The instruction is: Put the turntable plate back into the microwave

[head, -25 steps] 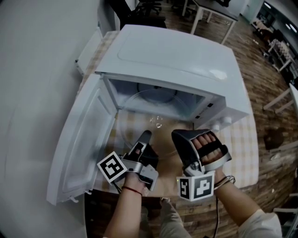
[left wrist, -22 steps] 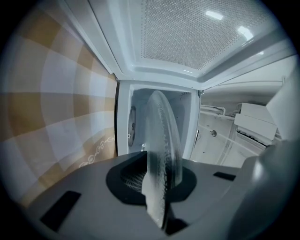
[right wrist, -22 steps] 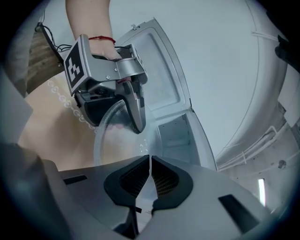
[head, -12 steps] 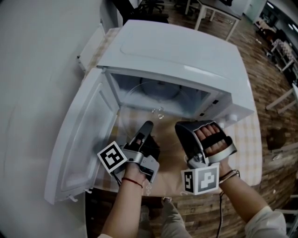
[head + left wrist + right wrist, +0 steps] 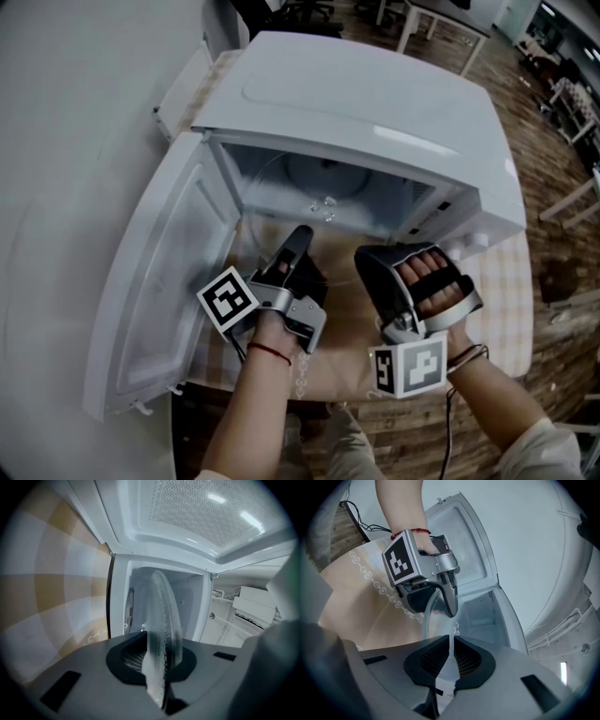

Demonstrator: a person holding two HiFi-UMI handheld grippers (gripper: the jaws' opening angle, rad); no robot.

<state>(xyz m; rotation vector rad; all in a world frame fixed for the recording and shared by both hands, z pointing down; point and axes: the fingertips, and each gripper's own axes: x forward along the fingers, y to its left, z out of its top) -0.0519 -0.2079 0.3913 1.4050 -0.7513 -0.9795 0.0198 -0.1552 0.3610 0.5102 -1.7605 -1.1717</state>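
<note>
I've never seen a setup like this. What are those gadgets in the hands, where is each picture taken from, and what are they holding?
There is no robot here: a person holds a hand-operated gripper in each hand. The head view comes from a camera on the person's head, looking down. The two gripper views come from cameras riding on each gripper. A white microwave stands on a checked tablecloth with its door swung open. The left gripper and the right gripper each pinch the rim of the clear glass turntable plate, which sits partly inside the oven.
</note>
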